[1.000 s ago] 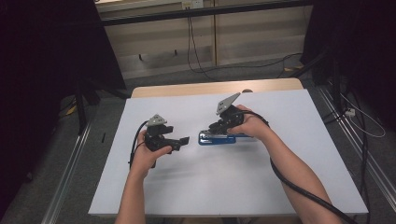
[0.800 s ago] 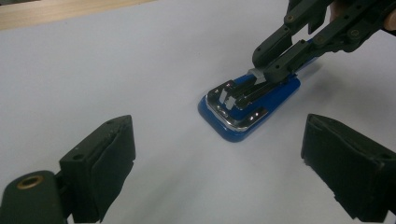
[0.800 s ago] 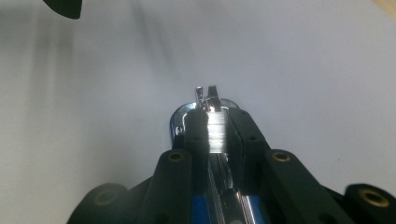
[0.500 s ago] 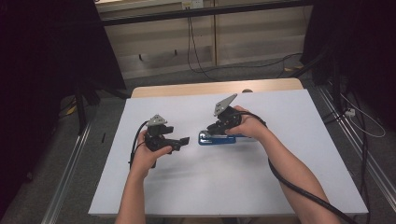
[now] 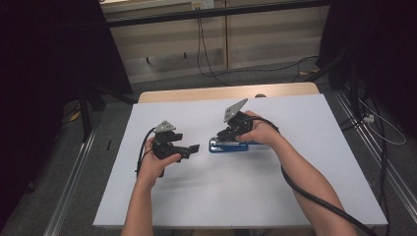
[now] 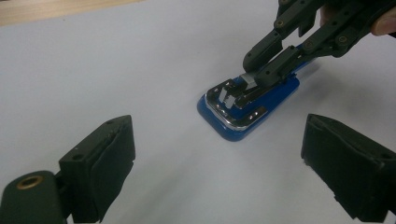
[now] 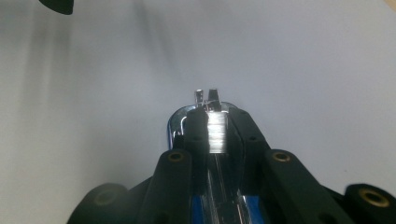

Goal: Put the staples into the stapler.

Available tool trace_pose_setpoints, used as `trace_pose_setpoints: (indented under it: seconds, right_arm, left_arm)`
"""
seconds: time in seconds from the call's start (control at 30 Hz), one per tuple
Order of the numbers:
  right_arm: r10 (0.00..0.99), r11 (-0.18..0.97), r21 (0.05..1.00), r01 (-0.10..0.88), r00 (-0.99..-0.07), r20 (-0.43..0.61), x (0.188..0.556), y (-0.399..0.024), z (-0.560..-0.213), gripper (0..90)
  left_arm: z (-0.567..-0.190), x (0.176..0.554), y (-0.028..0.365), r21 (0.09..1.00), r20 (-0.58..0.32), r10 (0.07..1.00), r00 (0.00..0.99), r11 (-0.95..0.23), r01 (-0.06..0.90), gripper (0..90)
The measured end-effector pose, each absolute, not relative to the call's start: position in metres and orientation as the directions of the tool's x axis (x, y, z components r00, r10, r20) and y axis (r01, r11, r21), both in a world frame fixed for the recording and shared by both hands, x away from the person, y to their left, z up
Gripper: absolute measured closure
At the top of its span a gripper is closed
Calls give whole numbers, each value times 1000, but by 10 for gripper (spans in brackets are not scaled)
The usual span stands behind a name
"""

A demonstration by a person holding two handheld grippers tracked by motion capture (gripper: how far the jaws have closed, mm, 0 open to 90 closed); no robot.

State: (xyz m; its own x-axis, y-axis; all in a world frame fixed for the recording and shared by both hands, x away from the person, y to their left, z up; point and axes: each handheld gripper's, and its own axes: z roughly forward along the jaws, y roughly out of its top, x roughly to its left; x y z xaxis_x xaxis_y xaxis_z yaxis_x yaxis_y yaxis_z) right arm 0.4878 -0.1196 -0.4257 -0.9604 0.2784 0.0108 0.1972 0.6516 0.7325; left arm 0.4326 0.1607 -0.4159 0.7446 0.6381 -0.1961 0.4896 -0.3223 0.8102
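A blue stapler (image 5: 231, 146) with a chrome top lies flat on the white table sheet (image 5: 236, 196), near the middle. My right gripper (image 5: 223, 136) comes at it from the right and is shut on its metal upper part. In the right gripper view the two black jaws of that gripper (image 7: 215, 126) press either side of the shiny strip (image 7: 215, 140). My left gripper (image 5: 193, 148) is held just left of the stapler, pointing at it, open. In the left gripper view the left gripper (image 6: 219, 154) has wide, empty jaws framing the stapler (image 6: 243, 114) and the right gripper (image 6: 261, 70) on it.
The white sheet covers a wooden table whose bare strip (image 5: 216, 92) shows at the back. Black cables trail from both grippers (image 5: 305, 191). Dark curtains and floor rails flank the table. Open white surface lies in front of and behind the stapler.
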Motion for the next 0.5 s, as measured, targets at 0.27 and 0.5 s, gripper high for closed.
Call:
trace_pose_setpoints:
  seconds: [0.27,0.5]
  right_arm:
    - [269,662,726,187,-963,3,489,-117,-426,797]
    - [259,665,724,183,-966,6,489,-117,-427,797]
  left_arm:
    - [-417,433,161,808,-200,636,745,-323,492,100]
    - [-417,433,161,808,-199,638,744,-324,493,100]
